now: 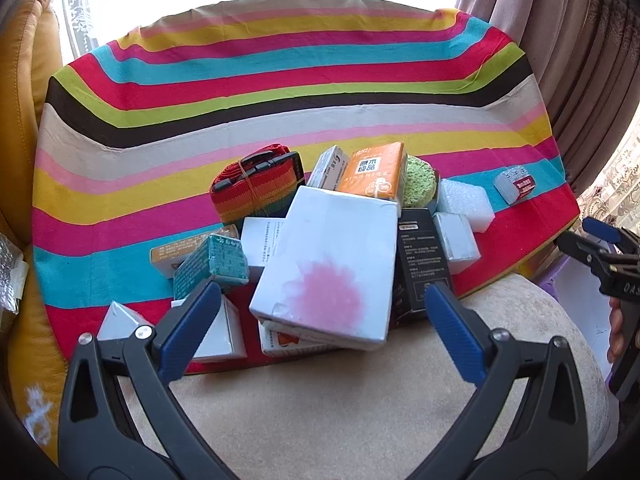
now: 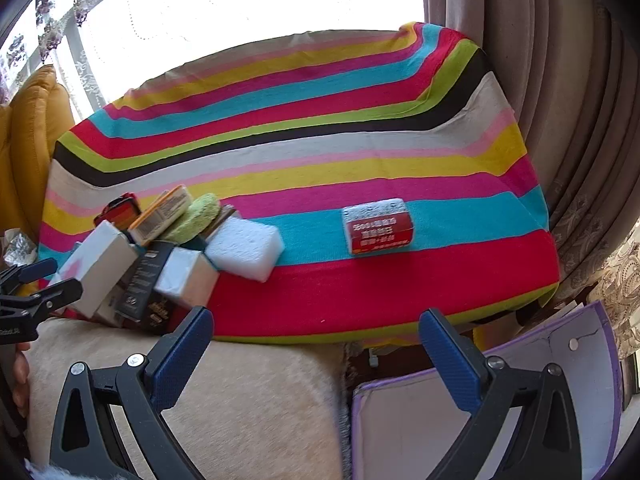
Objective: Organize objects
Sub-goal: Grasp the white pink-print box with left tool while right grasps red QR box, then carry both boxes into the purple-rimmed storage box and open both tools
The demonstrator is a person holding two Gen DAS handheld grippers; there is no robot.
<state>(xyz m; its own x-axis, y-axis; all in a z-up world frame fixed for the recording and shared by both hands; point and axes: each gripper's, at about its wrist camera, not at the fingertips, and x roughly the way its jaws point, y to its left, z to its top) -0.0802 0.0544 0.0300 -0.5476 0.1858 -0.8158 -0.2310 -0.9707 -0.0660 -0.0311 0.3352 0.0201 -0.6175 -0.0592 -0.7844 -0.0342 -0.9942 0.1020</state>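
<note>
Striped multicolour cloth (image 1: 280,80) draped over worktop, far edge to near edge; beige plush cushion (image 1: 340,400) in front, overlapped by cloth's near hem. Mustard leather seat back (image 1: 24,100) at left, brown pleated curtain (image 2: 560,100) at right, purple-edged white open box (image 2: 520,400) low at right beside cushion.

Pile of objs heaped at cloth's near-left part. Biggest on top: white flat cardboard box w/ pink blotch (image 1: 332,264), tilted, long axis running near-to-far, leaning on smaller boxes. Right of it, touching: black box w/ white print (image 1: 424,264), upright on edge, long axis near-to-far. Behind: orange tissue pack (image 1: 374,172) standing tilted, green round scrubber (image 1: 420,180) just beside. Rainbow webbing strap w/ black buckle (image 1: 256,184) rolled at pile's back left. White foam sponge block (image 2: 244,250) at pile's right edge, long axis across cloth. Teal patterned small box (image 1: 212,264) at left front, tilted. Several small white boxes underneath, partly hidden.

Red-labelled small silver pack (image 2: 378,226) alone, well apart right of pile, on turquoise/red stripes, long axis left-right.

Left hand-held gripper (image 1: 320,328) w/ blue pads spread wide, over cushion, facing blotched box, holding nothing. Right hand-held gripper (image 2: 316,354) likewise spread wide, empty, over cushion edge, aimed toward silver pack.
</note>
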